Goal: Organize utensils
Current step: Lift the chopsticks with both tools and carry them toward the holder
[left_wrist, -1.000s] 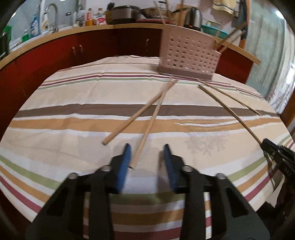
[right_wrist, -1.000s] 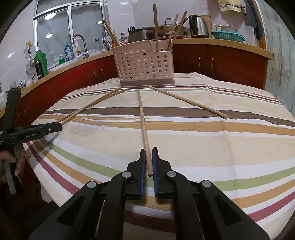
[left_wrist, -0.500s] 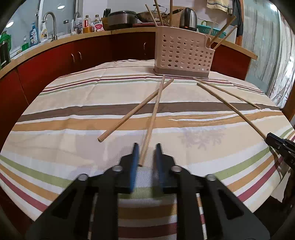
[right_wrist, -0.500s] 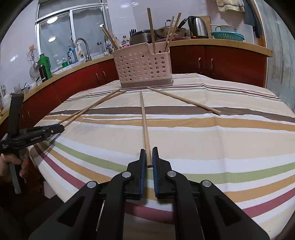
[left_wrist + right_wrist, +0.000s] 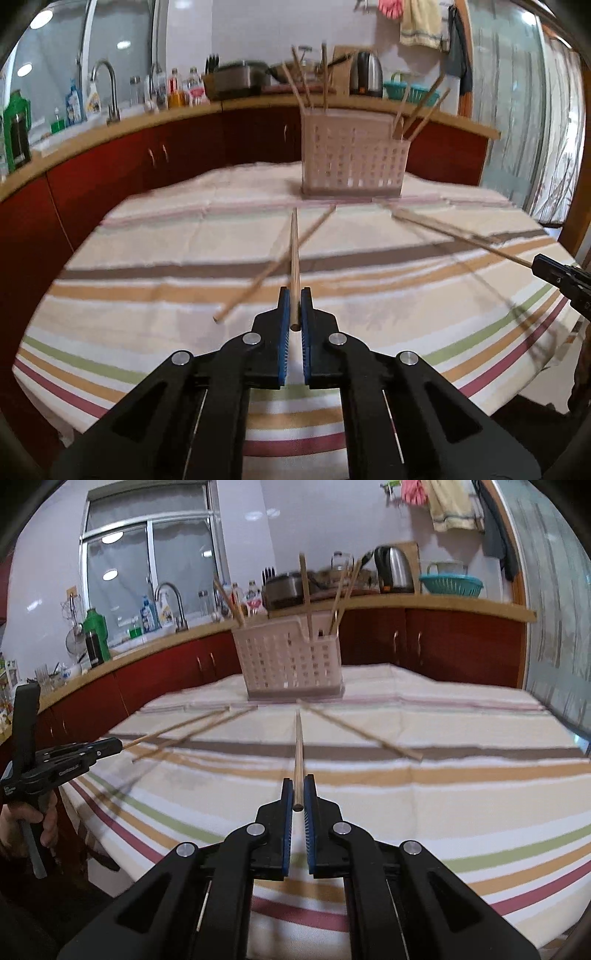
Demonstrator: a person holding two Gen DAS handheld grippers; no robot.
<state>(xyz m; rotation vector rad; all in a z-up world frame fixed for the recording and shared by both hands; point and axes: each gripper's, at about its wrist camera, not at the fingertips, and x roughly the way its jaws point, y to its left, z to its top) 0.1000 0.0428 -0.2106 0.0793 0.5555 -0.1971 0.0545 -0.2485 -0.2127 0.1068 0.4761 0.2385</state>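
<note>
In the left wrist view my left gripper (image 5: 294,295) has its blue pads pressed on the near end of a wooden chopstick (image 5: 294,251), its jaws still closing. The stick points toward the pink perforated utensil holder (image 5: 352,162), which holds several upright chopsticks. My right gripper (image 5: 298,782) is shut on the end of another chopstick (image 5: 298,746), lifted off the striped tablecloth (image 5: 443,775) and aimed at the holder (image 5: 288,661). Each gripper shows in the other's view: the right gripper (image 5: 554,275) at the right edge, the left gripper (image 5: 110,744) at the left.
Loose chopsticks lie on the cloth: one chopstick (image 5: 273,266) beside my left stick, another chopstick (image 5: 362,731) right of my right stick. Red cabinets and a crowded counter (image 5: 443,602) ring the round table. A person's hand (image 5: 44,823) grips the left tool.
The left jaws have closed from wide apart onto a chopstick. Both grippers have risen, lifting their sticks off the cloth, and the holder looks nearer.
</note>
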